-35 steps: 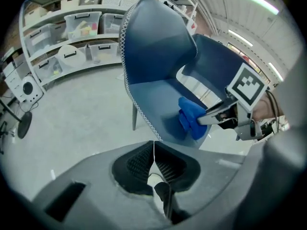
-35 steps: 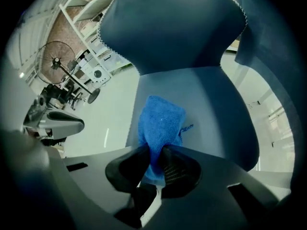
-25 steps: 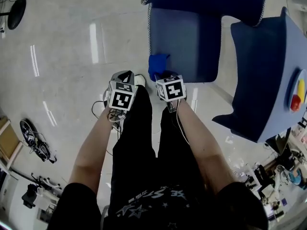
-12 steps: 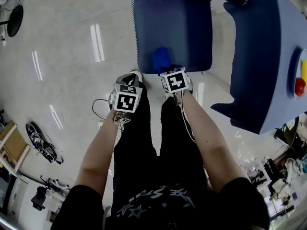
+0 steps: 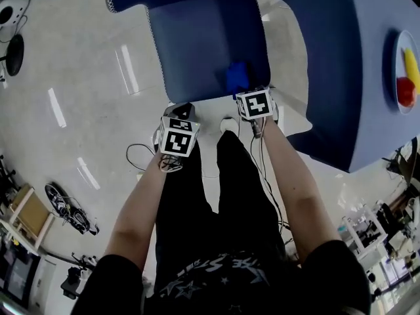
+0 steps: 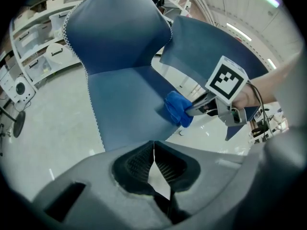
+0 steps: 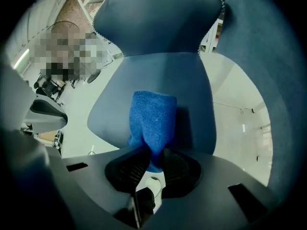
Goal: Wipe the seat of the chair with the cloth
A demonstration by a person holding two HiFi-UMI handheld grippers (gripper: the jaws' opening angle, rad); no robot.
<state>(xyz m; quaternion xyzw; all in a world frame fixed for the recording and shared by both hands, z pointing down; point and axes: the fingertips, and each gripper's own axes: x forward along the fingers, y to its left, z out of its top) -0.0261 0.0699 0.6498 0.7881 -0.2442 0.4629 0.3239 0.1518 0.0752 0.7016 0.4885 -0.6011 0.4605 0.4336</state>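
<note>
A blue upholstered chair stands in front of me, its seat (image 5: pixel 207 44) flat and its backrest (image 6: pixel 115 30) rising behind. My right gripper (image 5: pixel 246 90) is shut on a bright blue cloth (image 7: pixel 152 123), which hangs over the front right part of the seat (image 7: pixel 158 85). The cloth (image 5: pixel 237 77) also shows from the head view and the cloth (image 6: pixel 178 108) from the left gripper view. My left gripper (image 5: pixel 182 112) is shut and holds nothing; it hovers over the floor just short of the seat's front edge.
A second blue chair (image 5: pixel 328 64) stands close on the right. A plate with yellow and red items (image 5: pixel 408 67) sits at the far right. Cables (image 5: pixel 138 156) lie on the glossy grey floor (image 5: pixel 72 71). Shelves with boxes (image 6: pixel 33 42) line the back.
Both grippers moved forward to the chair. The cloth went from the seat's front left corner to over its front right part. The head view swung, shifting the chair leftward and closer.
</note>
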